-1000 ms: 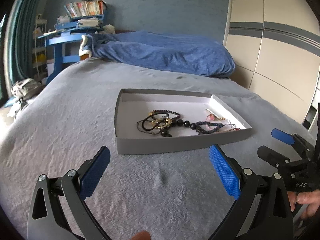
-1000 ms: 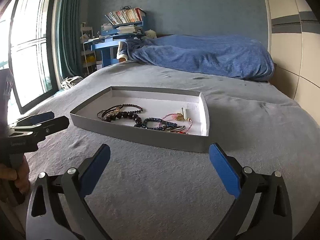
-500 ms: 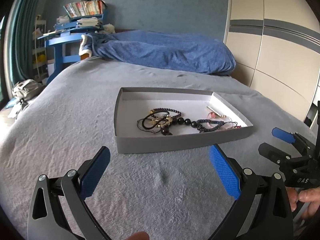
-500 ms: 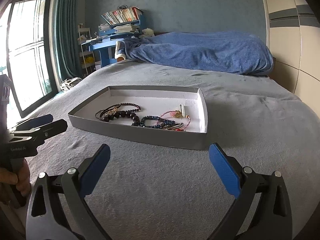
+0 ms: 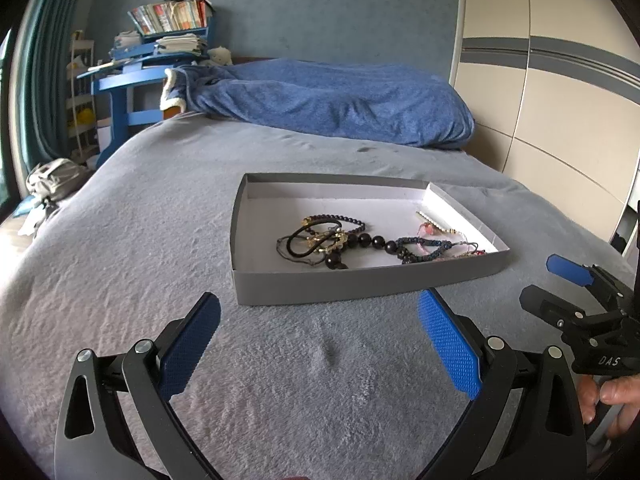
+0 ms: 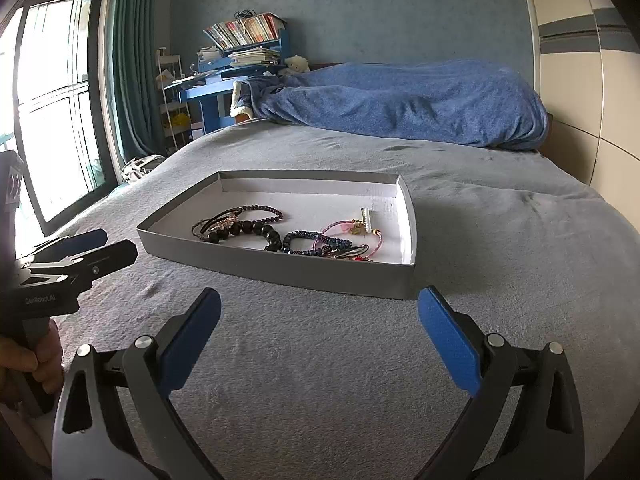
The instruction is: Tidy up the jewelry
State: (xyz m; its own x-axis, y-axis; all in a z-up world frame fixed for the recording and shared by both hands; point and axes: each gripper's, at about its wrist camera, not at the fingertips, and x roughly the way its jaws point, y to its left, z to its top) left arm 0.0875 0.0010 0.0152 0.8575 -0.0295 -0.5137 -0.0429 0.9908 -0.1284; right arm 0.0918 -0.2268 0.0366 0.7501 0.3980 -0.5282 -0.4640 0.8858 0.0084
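A shallow grey box (image 5: pixel 344 285) (image 6: pixel 280 270) with a white inside lies on the grey bed cover. In it are tangled pieces of jewelry: a black bead bracelet (image 5: pixel 362 242) (image 6: pixel 244 229), a dark blue beaded one (image 5: pixel 424 249) (image 6: pixel 308 240) and a pink cord piece (image 5: pixel 430 230) (image 6: pixel 356 232). My left gripper (image 5: pixel 318 322) is open, short of the box's near wall, nothing between its blue pads. My right gripper (image 6: pixel 320 318) is open too, just before the box's near right corner. Each gripper shows at the edge of the other's view.
A rumpled blue blanket (image 5: pixel 332 100) (image 6: pixel 400 100) lies across the head of the bed. A blue desk with books (image 5: pixel 152 60) (image 6: pixel 236 64) stands at the far left, a window (image 6: pixel 52 100) beyond. A cream wardrobe (image 5: pixel 560 100) lines the right side. A hand (image 5: pixel 612 394) holds the right gripper's handle.
Both grippers have drifted a little away from the box, which sits slightly higher and smaller in the views. Jaws stayed open; the jewelry has not moved.
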